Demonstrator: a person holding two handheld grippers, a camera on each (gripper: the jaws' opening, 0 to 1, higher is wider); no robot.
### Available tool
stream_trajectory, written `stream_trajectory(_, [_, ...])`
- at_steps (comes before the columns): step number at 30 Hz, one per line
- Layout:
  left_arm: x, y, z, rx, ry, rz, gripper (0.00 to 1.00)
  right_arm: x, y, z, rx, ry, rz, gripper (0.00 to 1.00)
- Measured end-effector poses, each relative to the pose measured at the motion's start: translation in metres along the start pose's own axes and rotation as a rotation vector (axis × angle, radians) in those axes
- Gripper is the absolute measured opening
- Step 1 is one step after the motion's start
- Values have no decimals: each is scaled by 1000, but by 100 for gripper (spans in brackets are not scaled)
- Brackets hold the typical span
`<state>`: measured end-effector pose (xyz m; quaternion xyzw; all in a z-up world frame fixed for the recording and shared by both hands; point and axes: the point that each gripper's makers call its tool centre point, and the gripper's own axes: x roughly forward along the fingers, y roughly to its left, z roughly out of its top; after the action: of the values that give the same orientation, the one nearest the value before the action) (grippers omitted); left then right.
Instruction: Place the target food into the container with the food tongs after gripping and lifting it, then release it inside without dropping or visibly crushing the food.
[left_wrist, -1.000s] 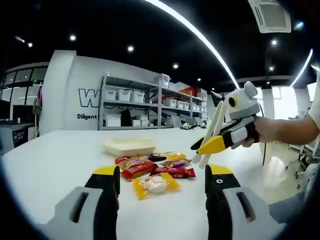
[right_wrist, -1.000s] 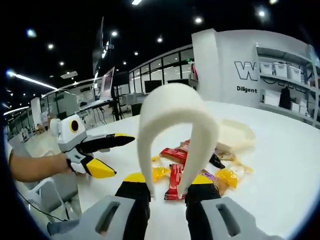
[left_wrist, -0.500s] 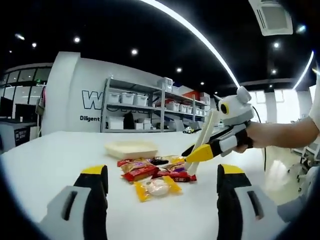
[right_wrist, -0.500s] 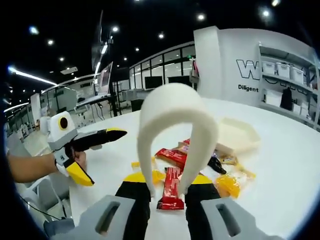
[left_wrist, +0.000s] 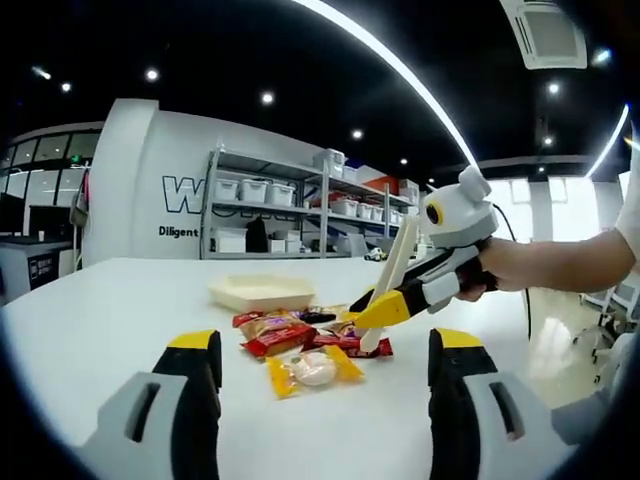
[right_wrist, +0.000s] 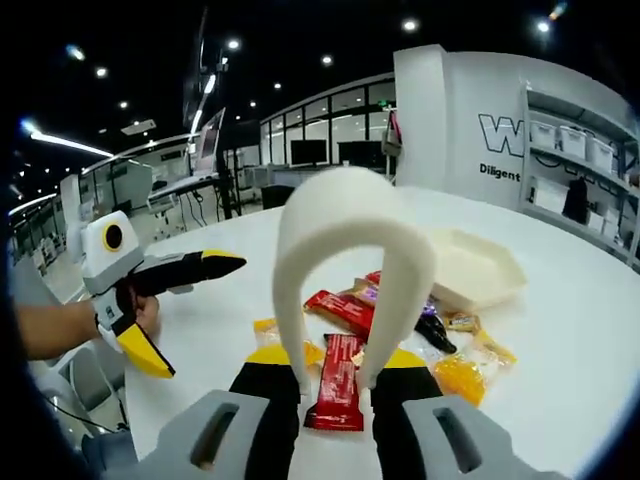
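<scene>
Both views look low across the white surface (left_wrist: 120, 310) from opposite sides, sharing the nearby snack pile (left_wrist: 305, 340) (right_wrist: 400, 320).

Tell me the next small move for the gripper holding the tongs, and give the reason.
Probably lower the right gripper a little so the white tongs straddle the red bar lying just beneath them on the white table. The tongs' tips hang over the snack pile, nothing is gripped between them yet, and the cream container behind the pile looks empty.

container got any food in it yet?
No; in the right gripper view the cream container sits empty, with the wrapped snacks on the table beside it.
</scene>
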<state>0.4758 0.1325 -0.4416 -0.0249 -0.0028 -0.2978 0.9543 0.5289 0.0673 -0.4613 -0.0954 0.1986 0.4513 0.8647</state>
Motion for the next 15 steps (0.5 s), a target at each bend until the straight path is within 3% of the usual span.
stream_trajectory(7, [0, -1, -1, -3, 7, -5, 83, 4, -7, -2, -28, 18, -21, 22])
stream_trajectory(15, [0, -1, -1, 3, 6, -3, 82, 14, -4, -6, -29, 59, 2, 22])
